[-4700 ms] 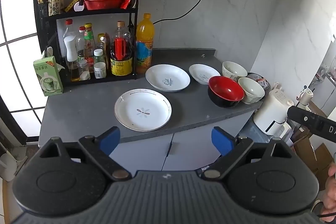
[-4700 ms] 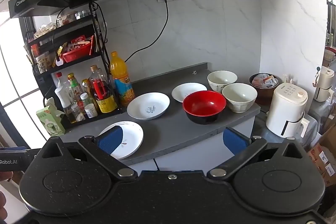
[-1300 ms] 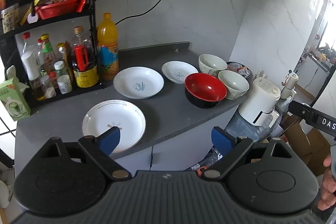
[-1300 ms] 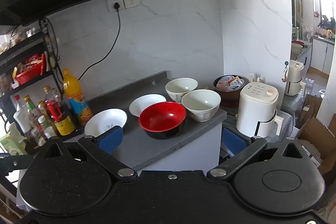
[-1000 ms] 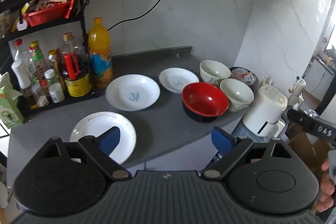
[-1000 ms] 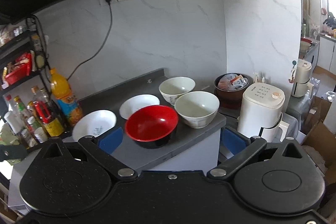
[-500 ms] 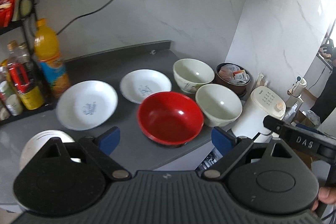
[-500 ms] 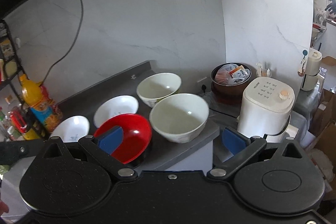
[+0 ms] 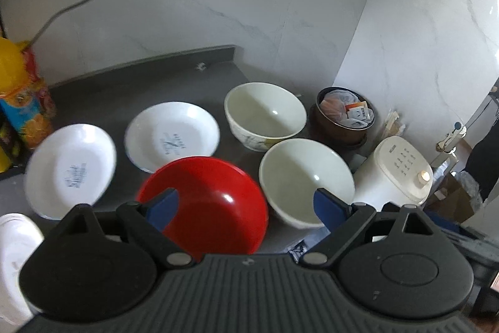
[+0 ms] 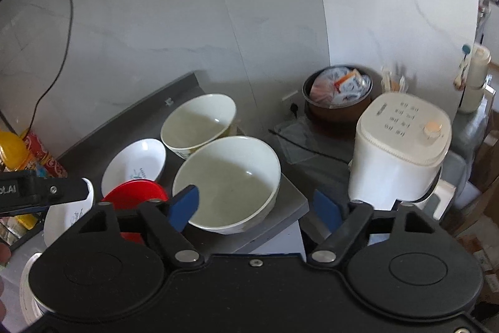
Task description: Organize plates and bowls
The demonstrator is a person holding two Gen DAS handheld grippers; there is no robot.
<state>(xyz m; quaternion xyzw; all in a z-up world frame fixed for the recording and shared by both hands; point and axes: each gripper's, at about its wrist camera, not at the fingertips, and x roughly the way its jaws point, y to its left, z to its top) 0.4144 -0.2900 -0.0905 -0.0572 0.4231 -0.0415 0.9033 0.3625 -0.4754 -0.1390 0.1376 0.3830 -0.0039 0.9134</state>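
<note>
Grey countertop (image 9: 103, 97) now fills both views: both spread, empty grippers, left gripper (image 9: 246, 203) and right gripper (image 10: 255, 205), have closed in from 6 o'clock on the red bowl (image 9: 212, 195) and near cream bowl (image 10: 230, 180), so stacking looks imminent.

On the counter (image 9: 134, 83): 3 bowls – 1 red bowl (image 9: 215, 202) at front edge, 2 cream: near cream bowl (image 9: 307, 177) by right front corner, far cream bowl (image 9: 265, 114) behind it. 3 white plates – back plate (image 9: 171, 139), middle plate (image 9: 70, 167), front-left plate (image 9: 14, 252), partly hidden. 1 orange bottle (image 9: 18, 95) at left edge
</note>
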